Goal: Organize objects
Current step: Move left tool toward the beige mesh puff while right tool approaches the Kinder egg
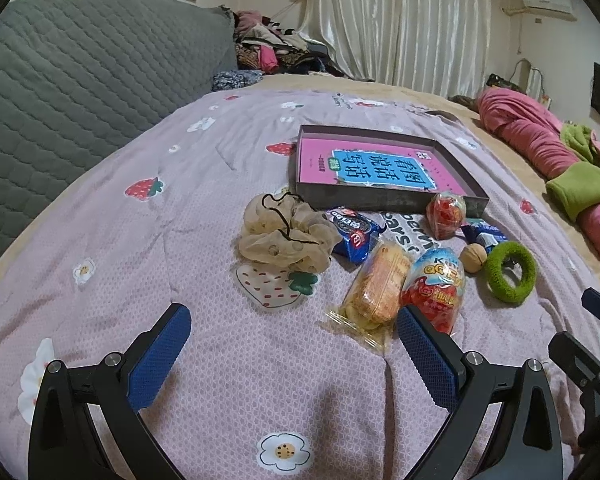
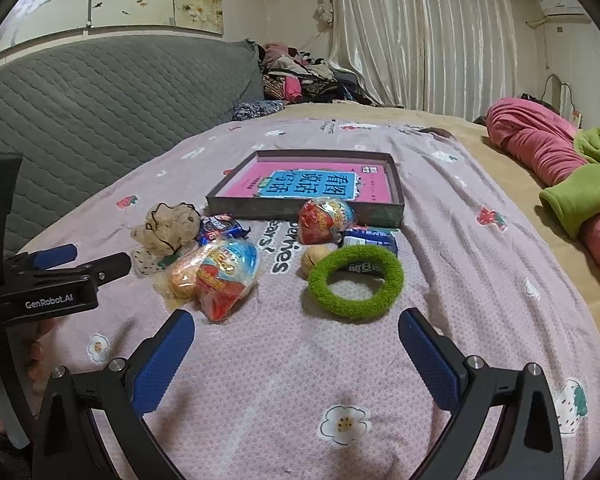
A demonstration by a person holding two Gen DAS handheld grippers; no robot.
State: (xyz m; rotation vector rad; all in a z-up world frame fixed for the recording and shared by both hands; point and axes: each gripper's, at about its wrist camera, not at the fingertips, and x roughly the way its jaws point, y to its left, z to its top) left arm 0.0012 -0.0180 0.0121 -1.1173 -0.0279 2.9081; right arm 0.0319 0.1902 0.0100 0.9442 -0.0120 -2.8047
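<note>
A shallow dark box with a pink book inside lies on the pink quilt. In front of it are a beige scrunchie, blue cookie packs, a yellow cracker pack, two red-and-blue egg-shaped snack packs, a walnut and a green fuzzy ring. My left gripper is open just short of the cracker pack, holding nothing. My right gripper is open right before the green ring, empty.
A grey quilted headboard rises at the left. Pink and green bedding is bunched at the right edge of the bed. Clothes are piled at the far end by white curtains. The left gripper's body shows beside the right one.
</note>
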